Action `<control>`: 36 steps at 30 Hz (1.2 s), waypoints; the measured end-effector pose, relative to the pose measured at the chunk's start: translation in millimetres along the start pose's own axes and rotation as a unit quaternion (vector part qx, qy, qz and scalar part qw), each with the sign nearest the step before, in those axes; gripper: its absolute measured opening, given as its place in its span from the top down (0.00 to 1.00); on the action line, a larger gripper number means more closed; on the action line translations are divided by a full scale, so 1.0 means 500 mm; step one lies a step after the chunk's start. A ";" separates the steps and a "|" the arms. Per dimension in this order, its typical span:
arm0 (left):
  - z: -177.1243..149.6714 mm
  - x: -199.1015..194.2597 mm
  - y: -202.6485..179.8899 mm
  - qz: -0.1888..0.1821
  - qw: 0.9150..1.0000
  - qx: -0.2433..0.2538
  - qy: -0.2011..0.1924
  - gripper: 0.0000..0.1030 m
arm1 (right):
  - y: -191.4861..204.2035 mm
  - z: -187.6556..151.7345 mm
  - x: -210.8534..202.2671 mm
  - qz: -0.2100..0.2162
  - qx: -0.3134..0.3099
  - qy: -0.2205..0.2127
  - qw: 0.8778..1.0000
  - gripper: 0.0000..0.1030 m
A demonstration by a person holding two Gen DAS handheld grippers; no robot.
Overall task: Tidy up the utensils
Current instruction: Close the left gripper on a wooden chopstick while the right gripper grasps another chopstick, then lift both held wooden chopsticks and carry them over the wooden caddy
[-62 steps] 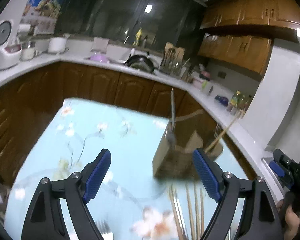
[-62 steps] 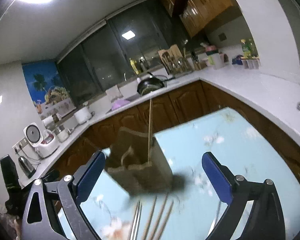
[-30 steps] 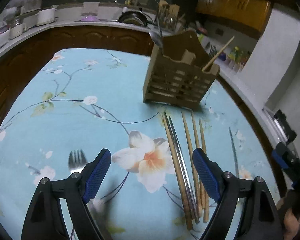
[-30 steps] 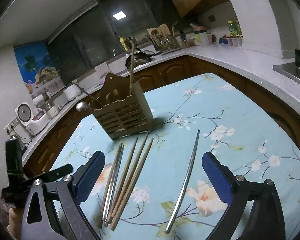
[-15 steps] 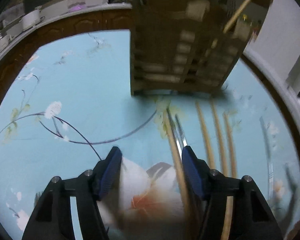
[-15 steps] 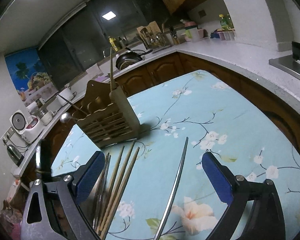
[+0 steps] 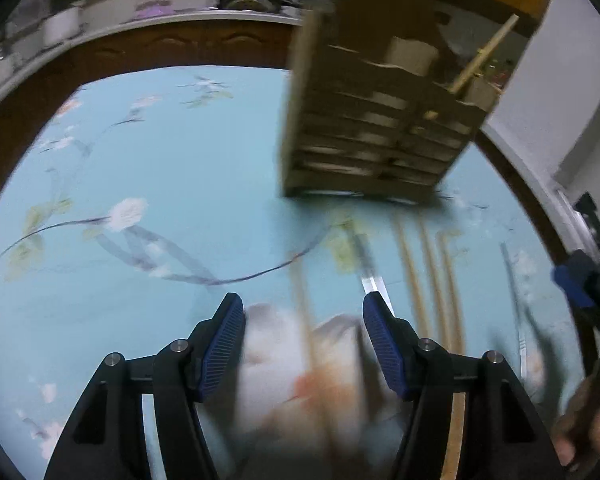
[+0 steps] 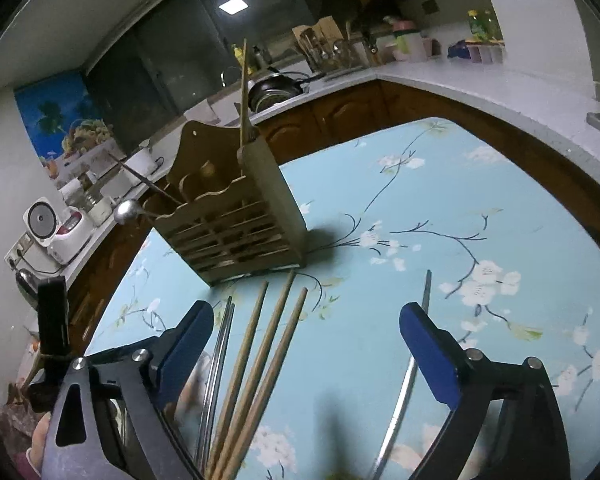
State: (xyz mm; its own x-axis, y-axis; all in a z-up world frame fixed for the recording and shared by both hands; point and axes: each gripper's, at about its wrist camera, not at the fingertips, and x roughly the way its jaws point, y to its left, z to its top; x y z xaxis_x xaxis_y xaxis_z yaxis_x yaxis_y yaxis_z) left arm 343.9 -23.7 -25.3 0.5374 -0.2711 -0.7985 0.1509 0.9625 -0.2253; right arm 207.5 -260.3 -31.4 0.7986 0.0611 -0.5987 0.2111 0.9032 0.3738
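A slatted wooden utensil holder (image 7: pixel 372 128) (image 8: pixel 236 224) stands on the blue flowered tablecloth (image 8: pixel 460 200), with a spoon (image 8: pixel 126 211) and one upright chopstick (image 8: pixel 243 92) in it. In front of it lie three wooden chopsticks (image 8: pixel 268 344) (image 7: pixel 428 272), a metal pair (image 8: pixel 220 344) (image 7: pixel 370 280) and a single metal stick (image 8: pixel 410 368) (image 7: pixel 514 292). My left gripper (image 7: pixel 303 320) hangs low over the cloth, jaws partly narrowed and open, with a blurred wooden stick between them untouched. My right gripper (image 8: pixel 308 344) stands wide open above the wooden chopsticks.
Dark wooden cabinets and a white counter curve around the table. On the counter are a rice cooker (image 8: pixel 44 224), a black pan (image 8: pixel 276 88) and a knife block (image 8: pixel 320 40). A hand (image 7: pixel 588 424) shows at the lower right of the left wrist view.
My left gripper narrowed its jaws and came forward and down, close to the holder and over the chopsticks. My right gripper moved nearer to the chopsticks, still wide open.
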 end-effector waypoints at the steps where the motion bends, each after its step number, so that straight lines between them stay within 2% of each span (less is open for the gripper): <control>1: 0.004 0.015 -0.014 0.003 1.000 0.009 0.003 0.40 | -0.002 0.002 0.001 0.000 0.004 -0.001 1.000 0.08; 4: 0.004 0.045 -0.026 0.034 0.999 0.028 0.003 0.41 | -0.005 0.008 0.006 -0.008 0.001 -0.001 1.000 0.12; 6: -0.001 0.042 -0.017 0.037 0.999 0.030 -0.001 0.41 | -0.003 0.008 0.017 -0.015 -0.005 0.008 1.000 0.27; 8: -0.006 0.032 0.002 0.031 0.999 0.015 -0.002 0.41 | -0.002 0.006 0.043 -0.019 -0.010 0.031 0.999 0.35; 12: -0.008 0.022 0.029 0.027 1.000 0.002 -0.003 0.44 | 0.013 -0.005 0.112 -0.023 -0.023 0.079 0.996 0.59; 14: -0.004 0.026 0.027 0.035 0.999 0.009 -0.002 0.47 | 0.027 -0.007 0.143 -0.031 -0.032 0.098 0.994 0.65; 17: -0.001 0.036 0.011 0.053 0.998 0.028 0.001 0.49 | 0.051 -0.008 0.191 -0.052 -0.058 0.124 0.989 0.66; 20: -0.004 0.048 -0.014 0.074 0.995 0.065 -0.006 0.55 | 0.093 -0.014 0.212 -0.092 -0.129 0.126 0.979 0.67; 21: -0.007 0.047 -0.021 0.079 0.994 0.075 -0.009 0.57 | 0.103 -0.018 0.215 -0.103 -0.145 0.126 0.976 0.71; 22: -0.010 0.049 -0.029 0.076 0.993 0.086 -0.012 0.66 | 0.108 -0.021 0.215 -0.107 -0.155 0.125 0.974 0.75; 23: -0.010 0.050 -0.033 0.069 0.993 0.091 -0.012 0.75 | 0.106 -0.020 0.215 -0.103 -0.153 0.126 0.975 0.89; 24: -0.010 0.051 -0.035 0.066 0.993 0.093 -0.012 0.79 | 0.101 -0.018 0.214 -0.098 -0.145 0.129 0.976 0.91; 25: -0.009 0.047 -0.033 0.061 0.994 0.091 -0.012 0.92 | 0.093 -0.016 0.209 -0.088 -0.132 0.133 0.978 0.92; 28: -0.006 0.041 -0.010 0.026 0.998 0.064 -0.003 0.97 | 0.077 -0.005 0.182 -0.063 -0.096 0.130 0.985 0.95; 32: -0.010 0.009 0.031 -0.013 1.000 0.017 0.001 0.97 | 0.071 0.006 0.099 -0.023 -0.062 0.102 0.993 0.95; 36: -0.016 -0.068 0.059 -0.053 0.998 -0.017 -0.026 0.97 | 0.075 0.020 0.017 0.006 -0.052 0.072 0.996 0.95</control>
State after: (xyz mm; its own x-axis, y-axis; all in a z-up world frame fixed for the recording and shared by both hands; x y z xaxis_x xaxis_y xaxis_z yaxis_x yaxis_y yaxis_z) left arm 323.3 13.9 -9.1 0.5628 -0.3704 -0.7389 0.1823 0.9276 -0.3262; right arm 227.6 -230.0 -15.3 0.7106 0.1254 -0.6923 0.1365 0.9407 0.3105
